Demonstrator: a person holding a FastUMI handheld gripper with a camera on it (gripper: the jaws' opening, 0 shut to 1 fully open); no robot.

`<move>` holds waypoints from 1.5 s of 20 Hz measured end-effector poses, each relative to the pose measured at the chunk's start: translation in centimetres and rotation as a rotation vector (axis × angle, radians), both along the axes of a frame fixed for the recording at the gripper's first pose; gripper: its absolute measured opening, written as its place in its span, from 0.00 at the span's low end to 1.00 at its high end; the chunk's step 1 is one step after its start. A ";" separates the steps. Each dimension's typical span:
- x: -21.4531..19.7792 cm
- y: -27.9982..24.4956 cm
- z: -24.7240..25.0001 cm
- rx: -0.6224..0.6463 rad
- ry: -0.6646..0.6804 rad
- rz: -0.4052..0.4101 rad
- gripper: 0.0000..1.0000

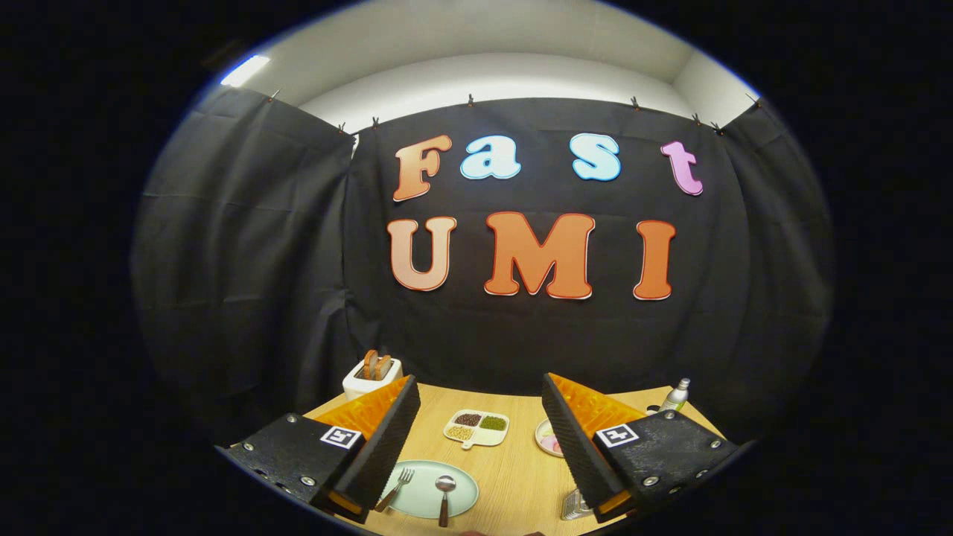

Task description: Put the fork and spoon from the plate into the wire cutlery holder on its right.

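The gripper (482,447) is held high above the table (514,476), pointing nearly level at the booth's back wall, so the tabletop shows low in the frame. Its fingers are spread wide with nothing between them but open air; one finger (387,439) rises at the lower left, the other (573,439) at the lower right.

The plate (428,491) lies at the bottom of the frame, just inside the left finger, which covers its left rim. On the plate the fork (396,487) lies at the left, tilted, its tines pointing away from the gripper and its handle running under the finger's edge. The spoon (444,497) lies just right of it, near the plate's middle, bowl away and handle toward the bottom of the frame. The two are close but apart.

The holder (575,506) shows as a bit of wire at the lower right, mostly hidden behind the right finger.

Farther back, between the fingers, sits a tray (476,428) with divided fillings. A toaster (371,376) stands behind the left finger, a bottle (676,394) behind the right, and a dish (549,439) peeks out beside the right finger.
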State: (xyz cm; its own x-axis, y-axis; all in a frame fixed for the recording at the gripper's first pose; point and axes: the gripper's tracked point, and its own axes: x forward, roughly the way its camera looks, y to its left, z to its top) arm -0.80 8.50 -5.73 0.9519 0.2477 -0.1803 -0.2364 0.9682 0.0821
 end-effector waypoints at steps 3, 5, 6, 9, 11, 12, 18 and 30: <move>0.5 0.6 -0.9 -0.003 0.020 0.027 0.98; 0.8 1.1 -2.2 -0.012 0.052 0.057 0.99; 1.0 1.2 -3.2 -0.018 0.081 0.067 0.99; 1.2 2.4 -6.4 -0.021 0.181 0.123 0.99; 1.0 3.2 -8.4 -0.031 0.242 0.168 0.98; 0.9 3.5 -9.7 -0.045 0.270 0.182 0.98; -0.8 6.0 -18.7 -0.135 0.542 0.190 0.95; -3.7 8.2 -31.3 -0.294 1.020 0.204 0.77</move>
